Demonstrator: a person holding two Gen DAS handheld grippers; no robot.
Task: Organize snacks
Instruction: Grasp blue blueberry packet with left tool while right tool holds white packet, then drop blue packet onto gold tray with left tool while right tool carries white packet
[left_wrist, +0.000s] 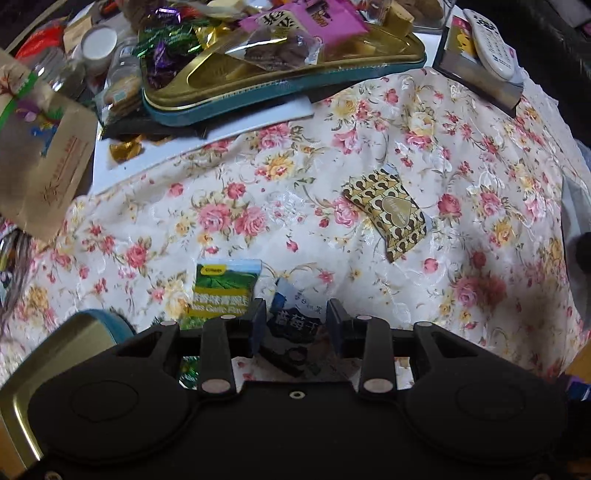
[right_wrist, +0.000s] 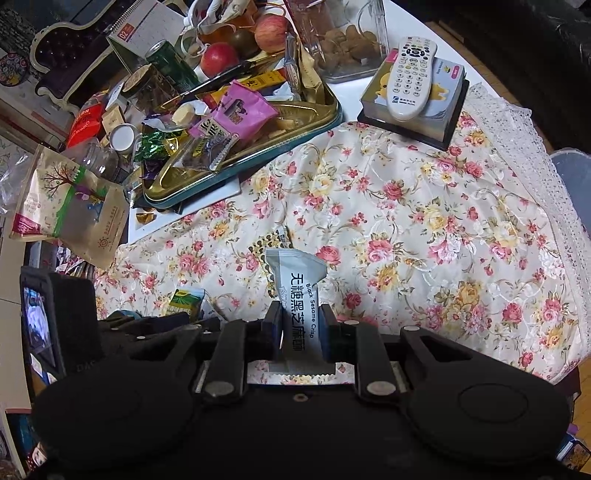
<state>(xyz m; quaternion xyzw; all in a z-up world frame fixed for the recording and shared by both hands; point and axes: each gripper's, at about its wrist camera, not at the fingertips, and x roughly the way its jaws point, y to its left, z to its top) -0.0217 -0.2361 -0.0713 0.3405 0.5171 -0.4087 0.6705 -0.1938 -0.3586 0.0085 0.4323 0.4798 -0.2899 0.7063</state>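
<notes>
Right wrist view: black sesame crisp packet clamped upright in right gripper, above the floral tablecloth. Left wrist view: left gripper spread wide over blueberry packet, nothing grasped; green pea packet just beside, liable to be snagged on closing

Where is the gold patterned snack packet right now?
In the left wrist view, the gold packet lies loose on the floral cloth, right of centre, well beyond the open left gripper and below the tin tray.
</notes>
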